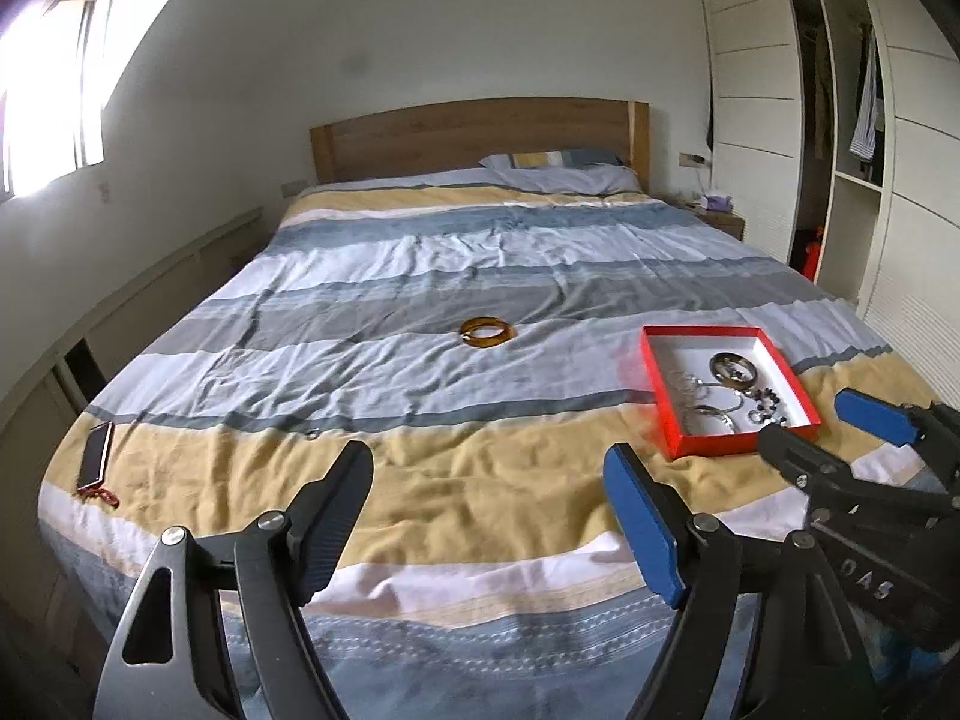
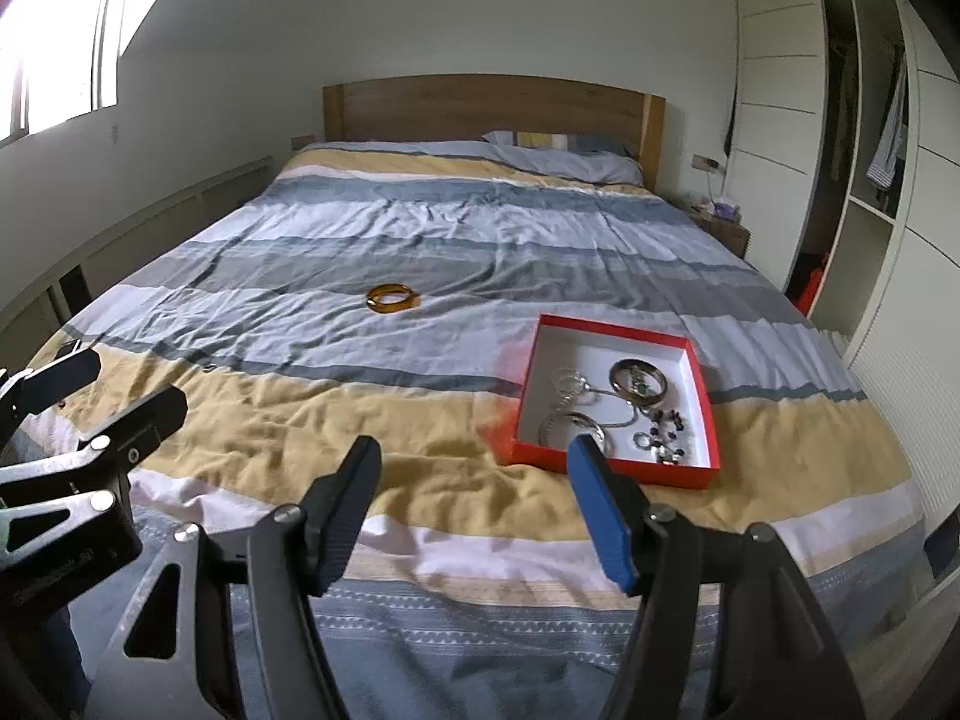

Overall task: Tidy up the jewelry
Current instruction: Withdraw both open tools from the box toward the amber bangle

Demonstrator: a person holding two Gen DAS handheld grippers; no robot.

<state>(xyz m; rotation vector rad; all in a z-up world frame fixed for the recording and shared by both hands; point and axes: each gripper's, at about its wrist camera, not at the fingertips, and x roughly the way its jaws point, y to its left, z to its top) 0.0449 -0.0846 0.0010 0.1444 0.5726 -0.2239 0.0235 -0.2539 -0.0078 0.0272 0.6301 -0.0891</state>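
Observation:
An amber bangle (image 1: pixel 487 332) lies on the striped bedspread mid-bed; it also shows in the right wrist view (image 2: pixel 393 297). A red box (image 1: pixel 660 384) with a white inside holds several bracelets, rings and beads (image 1: pixel 729 390); in the right wrist view the box (image 2: pixel 705 414) sits just beyond my right gripper. A tiny ring (image 1: pixel 312 434) lies on the yellow stripe. My left gripper (image 1: pixel 489 468) is open and empty above the bed's foot. My right gripper (image 2: pixel 474 453) is open and empty, and shows at the right of the left wrist view (image 1: pixel 807 414).
A phone (image 1: pixel 96 455) with a red strap lies at the bed's front left corner. A wooden headboard (image 1: pixel 480 132) and pillow (image 1: pixel 564 171) are at the far end. A nightstand (image 1: pixel 717 216) and white wardrobe (image 1: pixel 756 120) stand at the right.

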